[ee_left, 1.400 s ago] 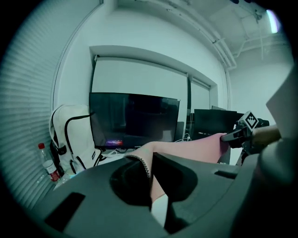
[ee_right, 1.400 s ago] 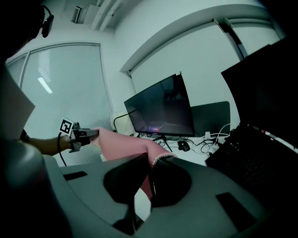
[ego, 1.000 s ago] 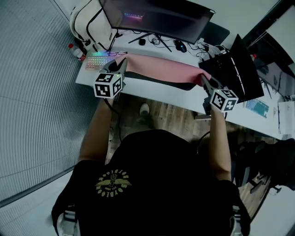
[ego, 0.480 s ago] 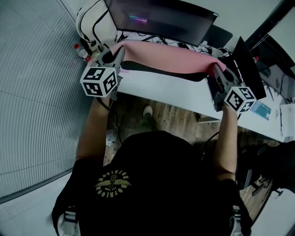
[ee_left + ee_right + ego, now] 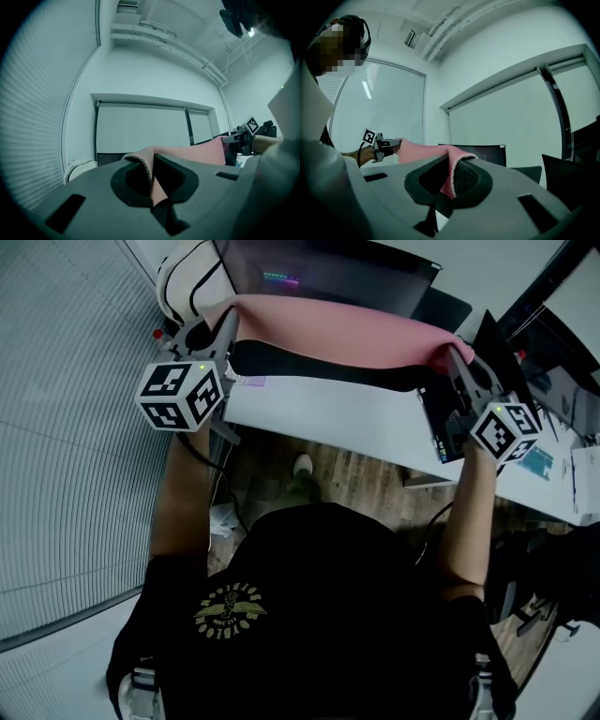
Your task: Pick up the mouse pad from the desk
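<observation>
Above the white desk (image 5: 356, 423), the pink mouse pad (image 5: 337, 334) hangs clear, its long axis running left to right, with the left gripper (image 5: 228, 329) pinched tight on one end and the right gripper (image 5: 455, 357) on the other.

Pale office, white desk beside slatted blinds.
A white desk (image 5: 337, 423) stands over a wood floor (image 5: 361, 479), with a dark monitor (image 5: 328, 273) along its far edge and slatted blinds (image 5: 66, 427) filling the wall to its left. Beyond it, a plain white wall (image 5: 150, 75) holds wide windows with drawn shades (image 5: 140, 133). Stepped ledges run along the ceiling (image 5: 159, 33). The light is cool and even.
</observation>
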